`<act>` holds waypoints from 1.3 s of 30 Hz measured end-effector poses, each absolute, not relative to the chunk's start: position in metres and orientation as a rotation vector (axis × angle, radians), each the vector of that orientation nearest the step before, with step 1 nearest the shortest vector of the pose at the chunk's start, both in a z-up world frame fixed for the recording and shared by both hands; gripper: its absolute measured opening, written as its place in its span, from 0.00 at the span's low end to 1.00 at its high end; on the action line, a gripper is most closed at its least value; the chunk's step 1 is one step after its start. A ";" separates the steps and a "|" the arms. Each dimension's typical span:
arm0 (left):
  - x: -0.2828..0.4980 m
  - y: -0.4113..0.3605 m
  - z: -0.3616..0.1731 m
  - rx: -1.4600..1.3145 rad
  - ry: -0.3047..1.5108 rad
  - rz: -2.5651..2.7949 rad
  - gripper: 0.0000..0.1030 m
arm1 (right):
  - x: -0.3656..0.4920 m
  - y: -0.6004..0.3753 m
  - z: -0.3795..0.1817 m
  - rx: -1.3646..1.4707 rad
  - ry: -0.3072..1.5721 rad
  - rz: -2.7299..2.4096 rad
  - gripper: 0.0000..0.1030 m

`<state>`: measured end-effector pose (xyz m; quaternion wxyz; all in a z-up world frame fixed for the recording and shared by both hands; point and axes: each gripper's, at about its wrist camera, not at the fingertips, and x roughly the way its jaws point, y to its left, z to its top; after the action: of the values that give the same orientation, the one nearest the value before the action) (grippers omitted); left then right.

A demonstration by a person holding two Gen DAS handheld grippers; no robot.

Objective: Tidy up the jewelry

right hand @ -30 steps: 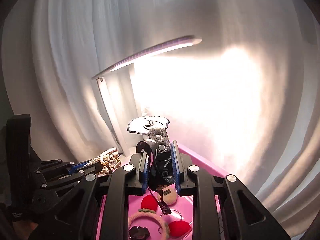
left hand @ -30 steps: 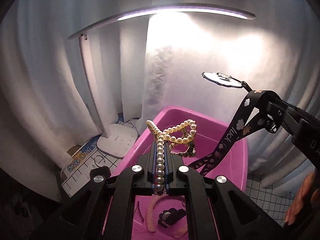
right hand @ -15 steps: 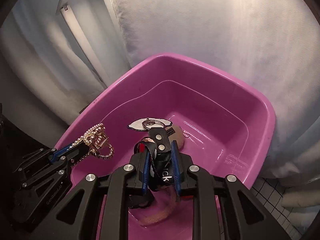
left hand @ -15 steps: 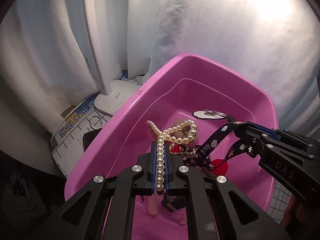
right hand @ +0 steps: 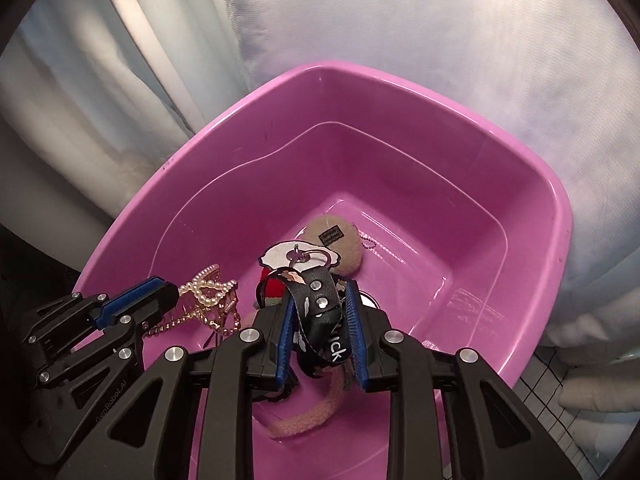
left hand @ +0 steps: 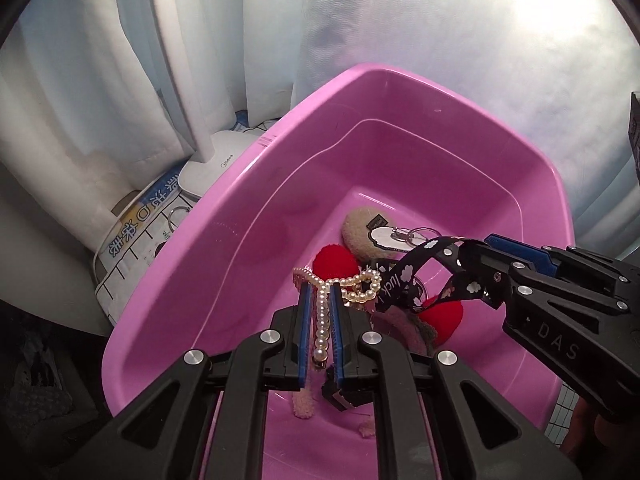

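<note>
Left wrist view: we've got both grippers over the pink tub (left hand: 532,168), left gripper (left hand: 320,300) opening around the pearls (left hand: 322,320), right gripper (right hand: 318,300) opening around the strap (right hand: 320,312).

This is looking like a room in a home. White curtains (left hand: 120,80) are hanging close behind a pink plastic basin (left hand: 532,168), a white desk lamp (left hand: 212,168) is standing beside it on its flat base, and a white tiled surface (right hand: 548,376) is showing at the lower right edge.
</note>
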<state>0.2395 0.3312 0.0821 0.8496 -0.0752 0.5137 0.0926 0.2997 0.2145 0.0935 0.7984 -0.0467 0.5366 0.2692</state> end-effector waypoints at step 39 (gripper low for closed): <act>0.201 0.328 0.121 -0.133 1.011 0.311 0.75 | 0.268 0.181 0.123 -0.090 1.053 0.549 0.58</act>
<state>0.2014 0.3283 0.1213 0.8613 -0.0632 0.4819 0.1483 0.2683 0.1808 0.1230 0.8279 -0.0424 0.4961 0.2584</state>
